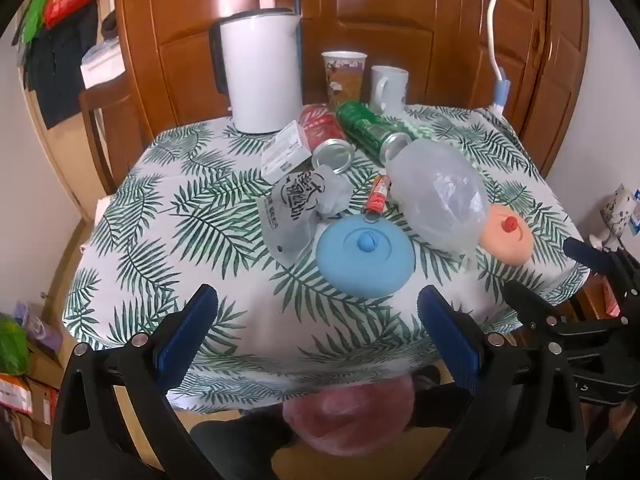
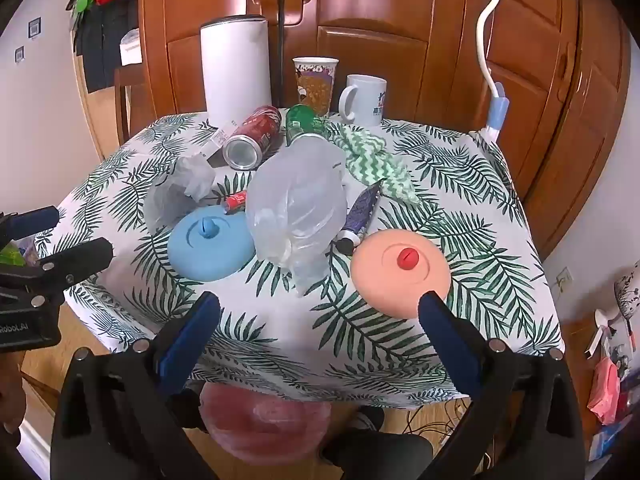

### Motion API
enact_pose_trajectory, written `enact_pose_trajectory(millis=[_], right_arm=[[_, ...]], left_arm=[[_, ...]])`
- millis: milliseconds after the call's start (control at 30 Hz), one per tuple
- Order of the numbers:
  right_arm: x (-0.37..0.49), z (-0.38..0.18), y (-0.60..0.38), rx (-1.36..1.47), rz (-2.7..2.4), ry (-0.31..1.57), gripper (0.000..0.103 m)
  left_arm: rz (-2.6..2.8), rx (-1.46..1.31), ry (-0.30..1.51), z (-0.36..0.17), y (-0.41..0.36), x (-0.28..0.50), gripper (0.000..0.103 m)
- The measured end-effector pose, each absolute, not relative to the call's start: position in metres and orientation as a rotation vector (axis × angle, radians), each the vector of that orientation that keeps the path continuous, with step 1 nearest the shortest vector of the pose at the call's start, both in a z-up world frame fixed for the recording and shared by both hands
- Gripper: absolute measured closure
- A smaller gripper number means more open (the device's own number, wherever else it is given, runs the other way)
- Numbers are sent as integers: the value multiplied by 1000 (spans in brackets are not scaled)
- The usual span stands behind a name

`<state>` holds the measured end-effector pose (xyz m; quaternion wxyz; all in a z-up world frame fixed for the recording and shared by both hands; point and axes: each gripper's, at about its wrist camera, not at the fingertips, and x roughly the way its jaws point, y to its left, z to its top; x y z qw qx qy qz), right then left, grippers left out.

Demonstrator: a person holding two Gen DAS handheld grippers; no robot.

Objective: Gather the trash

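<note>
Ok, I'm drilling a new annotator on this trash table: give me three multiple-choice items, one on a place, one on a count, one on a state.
1. What lies between the blue lid and the peach lid?
A. clear plastic bag
B. kettle
C. mug

2. How many drink cans are on the table?
A. one
B. two
C. four

3. How are the two grippers?
A. both open, empty
B. both shut
C. one holds a can

Answers:
1 A, the clear plastic bag sits between them.
2 B, a red can and a green can.
3 A, the left gripper and the right gripper both gape with nothing between the fingers.
</note>
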<state>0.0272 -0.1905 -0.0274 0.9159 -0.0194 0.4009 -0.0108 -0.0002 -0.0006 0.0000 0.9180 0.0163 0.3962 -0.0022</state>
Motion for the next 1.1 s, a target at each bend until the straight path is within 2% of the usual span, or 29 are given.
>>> enact_pose_trajectory(millis=[1100], right_arm=[[26,-29,-193,-69,-7,815,5]], left_arm=[[2,57,818,-5,0,1,6]])
